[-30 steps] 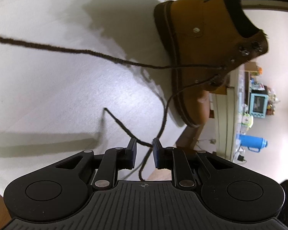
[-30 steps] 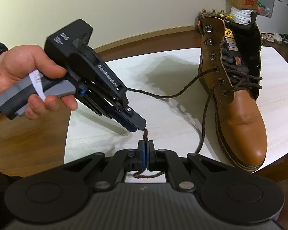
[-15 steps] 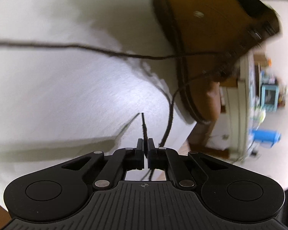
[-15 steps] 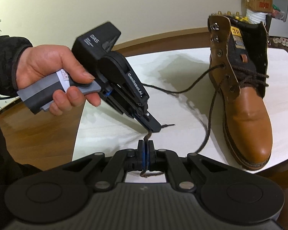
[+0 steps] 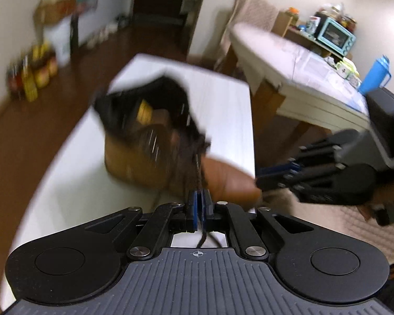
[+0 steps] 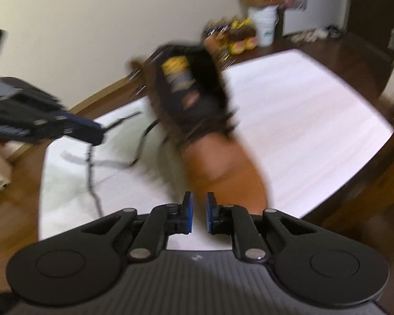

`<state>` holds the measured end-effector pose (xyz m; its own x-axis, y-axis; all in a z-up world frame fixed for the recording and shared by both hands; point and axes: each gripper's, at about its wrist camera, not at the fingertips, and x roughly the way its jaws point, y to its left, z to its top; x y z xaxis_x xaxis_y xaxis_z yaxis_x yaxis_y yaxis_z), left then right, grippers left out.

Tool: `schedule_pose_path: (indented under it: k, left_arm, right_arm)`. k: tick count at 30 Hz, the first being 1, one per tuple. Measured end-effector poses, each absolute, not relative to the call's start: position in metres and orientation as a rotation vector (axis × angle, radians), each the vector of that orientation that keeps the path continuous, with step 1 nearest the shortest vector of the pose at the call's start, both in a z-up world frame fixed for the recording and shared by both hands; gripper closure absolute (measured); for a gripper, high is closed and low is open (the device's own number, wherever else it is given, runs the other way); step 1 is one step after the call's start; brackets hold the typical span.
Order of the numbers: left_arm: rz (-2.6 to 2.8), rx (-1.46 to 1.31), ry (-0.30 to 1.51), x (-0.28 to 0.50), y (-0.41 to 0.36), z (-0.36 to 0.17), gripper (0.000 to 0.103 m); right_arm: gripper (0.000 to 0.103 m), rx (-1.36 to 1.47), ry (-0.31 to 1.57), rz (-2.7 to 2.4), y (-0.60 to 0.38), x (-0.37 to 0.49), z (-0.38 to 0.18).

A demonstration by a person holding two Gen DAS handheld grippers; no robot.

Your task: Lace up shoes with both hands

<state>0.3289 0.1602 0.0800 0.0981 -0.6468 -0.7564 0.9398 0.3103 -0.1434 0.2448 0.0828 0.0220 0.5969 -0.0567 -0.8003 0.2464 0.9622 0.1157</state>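
Now our right gripper [image 6: 197, 216] has let go and stands parted, while our left gripper [image 5: 199, 207] has clamped the lace [image 6: 90, 170]. Handover done, we judge. Blurred, the boot [image 6: 218, 168] stands on the desk [image 6: 315, 120], upper eyelets seemingly unlaced.

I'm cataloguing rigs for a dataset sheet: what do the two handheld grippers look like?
Both look alike. The left gripper and right gripper have matte black linkage arms with silver pivot pins, blue finger pads, round black side discs and a ribbed grey body carrying a small crosshair mark. No cables or sleeves show clearly.
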Motion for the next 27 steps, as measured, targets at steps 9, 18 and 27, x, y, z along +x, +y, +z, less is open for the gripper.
schedule_pose_path:
  k: [9, 18, 27]
  left_arm:
    - [-1.086, 0.704, 0.714, 0.305, 0.09, 0.079, 0.1]
    - [-1.049, 0.828, 0.737, 0.303, 0.071, 0.069, 0.1]
    - [-1.017, 0.915, 0.754, 0.305, 0.056, 0.058, 0.1]
  right_arm:
    - [0.088, 0.353, 0.793, -0.091, 0.012, 0.294, 0.017]
    - [0.087, 0.301, 0.819, -0.005, 0.007, 0.321, 0.003]
    - [0.095, 0.512, 0.761, 0.085, -0.026, 0.31, -0.012]
